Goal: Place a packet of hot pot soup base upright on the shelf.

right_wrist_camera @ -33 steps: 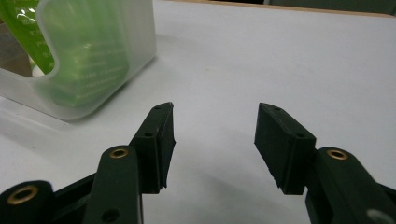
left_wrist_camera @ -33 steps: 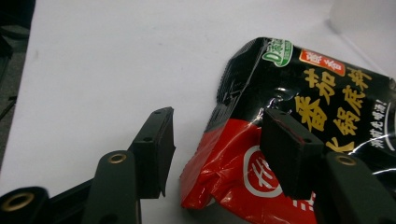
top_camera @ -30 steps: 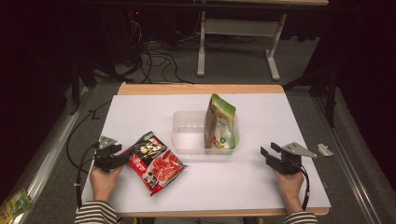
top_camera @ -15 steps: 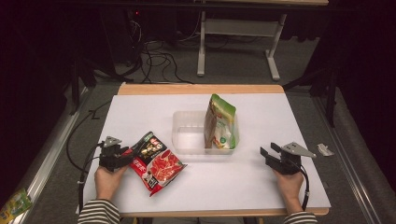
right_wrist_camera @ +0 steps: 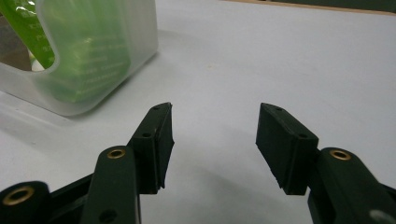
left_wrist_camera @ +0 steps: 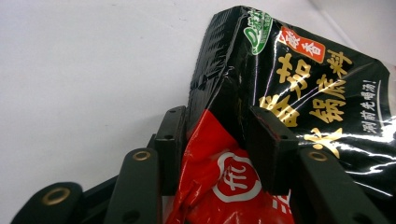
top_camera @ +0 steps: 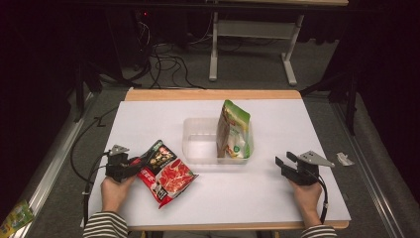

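Two tools rest on the white tabletop [top_camera: 277,198]. Left tool [top_camera: 134,166], jaws just closing, pinches the glossy red-and-black snack packet [top_camera: 166,173] at its near-left edge; its long axis angles toward the clear plastic tub [top_camera: 198,144], rightward. Right tool [top_camera: 283,163] sits spread, empty.

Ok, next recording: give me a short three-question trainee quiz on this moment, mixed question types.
1. True or false: the green packet stands inside the clear container.
2. What sits between the left gripper jaws? A) red and black packet B) green packet C) nothing
3. Is anything between the right gripper jaws?

Key
1. True.
2. A: the red and black packet, its edge pinched as the jaws have just been closing.
3. No; they stand open above the white table.
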The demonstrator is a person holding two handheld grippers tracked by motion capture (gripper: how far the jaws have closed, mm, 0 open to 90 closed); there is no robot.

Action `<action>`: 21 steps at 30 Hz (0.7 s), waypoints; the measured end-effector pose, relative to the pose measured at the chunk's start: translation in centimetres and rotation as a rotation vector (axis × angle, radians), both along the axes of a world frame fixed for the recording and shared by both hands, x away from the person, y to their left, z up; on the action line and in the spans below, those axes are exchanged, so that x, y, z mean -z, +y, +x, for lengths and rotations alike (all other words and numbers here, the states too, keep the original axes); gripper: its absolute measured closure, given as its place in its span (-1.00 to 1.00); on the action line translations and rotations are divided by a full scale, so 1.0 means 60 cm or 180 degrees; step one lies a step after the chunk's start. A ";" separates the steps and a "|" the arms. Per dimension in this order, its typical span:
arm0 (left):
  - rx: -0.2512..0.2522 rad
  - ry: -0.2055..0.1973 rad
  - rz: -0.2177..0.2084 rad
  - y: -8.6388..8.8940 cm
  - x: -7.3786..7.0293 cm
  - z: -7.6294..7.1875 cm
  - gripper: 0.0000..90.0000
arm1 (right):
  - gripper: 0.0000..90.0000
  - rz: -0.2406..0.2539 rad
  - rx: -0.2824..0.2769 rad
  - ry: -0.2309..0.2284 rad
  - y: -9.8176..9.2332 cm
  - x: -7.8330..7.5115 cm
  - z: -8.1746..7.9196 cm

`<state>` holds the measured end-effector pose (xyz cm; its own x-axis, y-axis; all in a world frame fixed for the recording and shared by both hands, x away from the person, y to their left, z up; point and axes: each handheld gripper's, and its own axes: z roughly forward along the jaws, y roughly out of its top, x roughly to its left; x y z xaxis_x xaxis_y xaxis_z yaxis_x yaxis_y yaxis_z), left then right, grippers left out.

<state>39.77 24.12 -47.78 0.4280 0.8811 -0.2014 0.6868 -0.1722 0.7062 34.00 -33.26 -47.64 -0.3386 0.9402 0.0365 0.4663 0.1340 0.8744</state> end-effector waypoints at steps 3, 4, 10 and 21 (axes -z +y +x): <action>0.0026 0.0002 -0.0007 0.000 0.000 0.000 0.38 | 0.03 -0.0016 -0.0007 -0.0007 0.000 0.000 0.001; 0.0042 -0.0012 0.0001 -0.001 0.000 -0.001 0.42 | 0.03 -0.0019 -0.0006 -0.0010 0.000 0.000 0.001; 0.0147 -0.0032 -0.0002 0.002 -0.001 -0.005 0.65 | 0.03 0.0000 0.0009 -0.0043 0.001 0.000 -0.003; 0.0245 -0.0049 -0.0085 0.008 -0.010 -0.011 0.89 | 0.03 -0.0002 0.0023 -0.0040 0.000 0.000 -0.002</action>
